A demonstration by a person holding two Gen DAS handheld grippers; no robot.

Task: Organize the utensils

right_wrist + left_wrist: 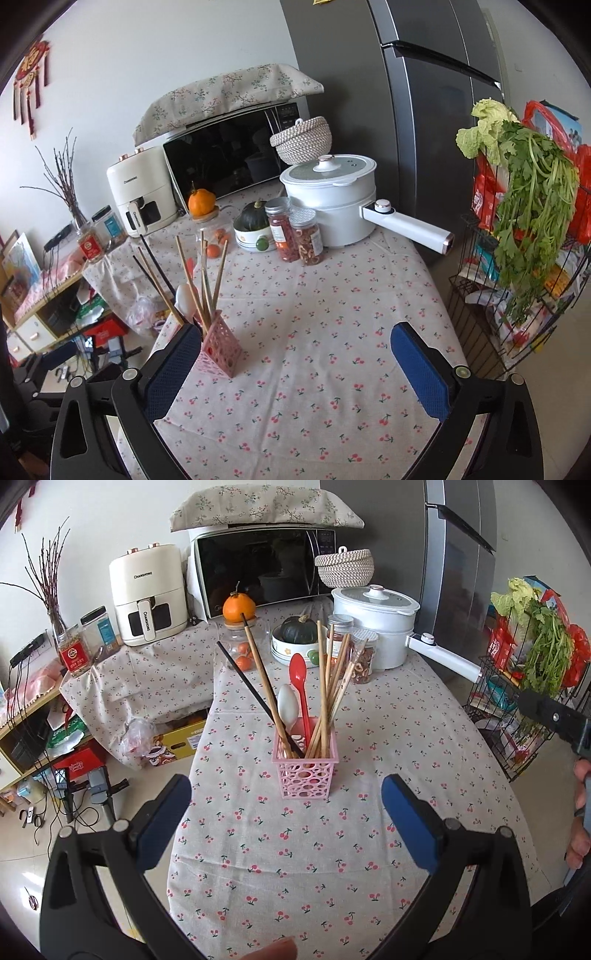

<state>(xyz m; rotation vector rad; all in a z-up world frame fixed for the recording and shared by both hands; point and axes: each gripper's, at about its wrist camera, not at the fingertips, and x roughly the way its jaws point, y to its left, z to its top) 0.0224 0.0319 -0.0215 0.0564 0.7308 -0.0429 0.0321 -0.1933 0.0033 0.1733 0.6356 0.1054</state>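
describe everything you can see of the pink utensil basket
The pink utensil basket is a small square holder, seemingly plastic, with walls pierced by oval cut-outs and a plain rim. It stands upright on the cherry-print tablecloth, apart from the jars and pot behind it. Inside, leaning against its rim, are wooden chopsticks, black chopsticks, a red spoon and a white spoon. No hand-held gripper touches it.

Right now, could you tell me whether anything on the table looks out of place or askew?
Nothing stands out: the pink basket stands upright on the tablecloth holding the chopsticks and both spoons; nothing is spilled.
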